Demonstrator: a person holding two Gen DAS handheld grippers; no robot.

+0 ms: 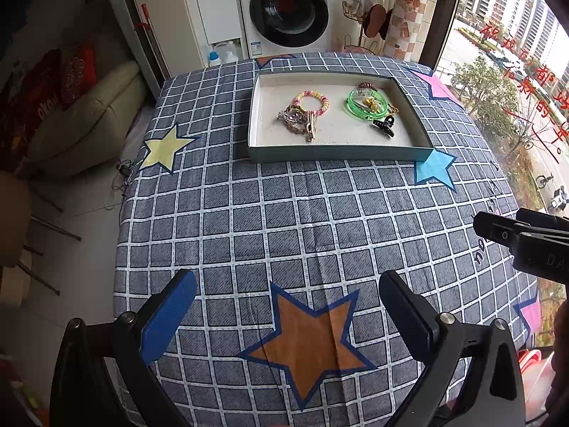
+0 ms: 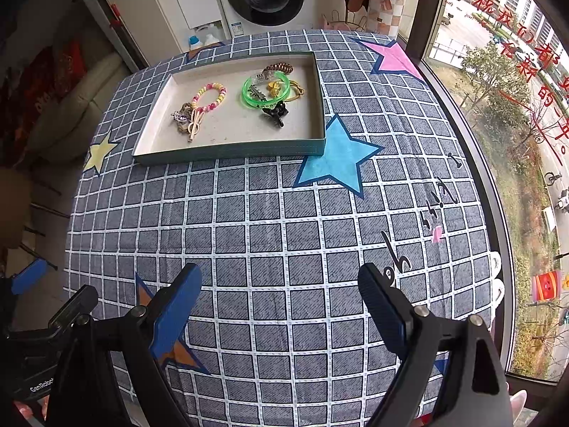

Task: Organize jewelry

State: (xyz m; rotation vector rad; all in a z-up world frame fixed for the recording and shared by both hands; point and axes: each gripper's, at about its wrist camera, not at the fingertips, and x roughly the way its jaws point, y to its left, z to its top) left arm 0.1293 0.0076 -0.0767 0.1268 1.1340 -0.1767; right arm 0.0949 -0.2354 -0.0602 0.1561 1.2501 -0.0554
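Note:
A shallow grey-green tray [image 1: 338,153] [image 2: 231,151] sits at the far middle of the table. In it lie a pink and yellow bead bracelet [image 1: 311,103] [image 2: 209,98], a green bangle [image 1: 366,106] [image 2: 266,90], a black hair claw [image 1: 384,126] [image 2: 274,114], a metal chain piece [image 1: 297,119] [image 2: 183,117] and a brown coil hair tie [image 2: 281,67]. My left gripper [image 1: 288,313] is open and empty over the near table. My right gripper [image 2: 281,302] is open and empty, also near; it shows at the right edge of the left wrist view [image 1: 526,238].
The table wears a grey checked cloth with coloured stars [image 1: 309,338] [image 2: 338,156]. A window [image 2: 498,106] runs along the right edge. A washing machine [image 1: 288,10] stands behind, a cream sofa [image 1: 89,121] to the left.

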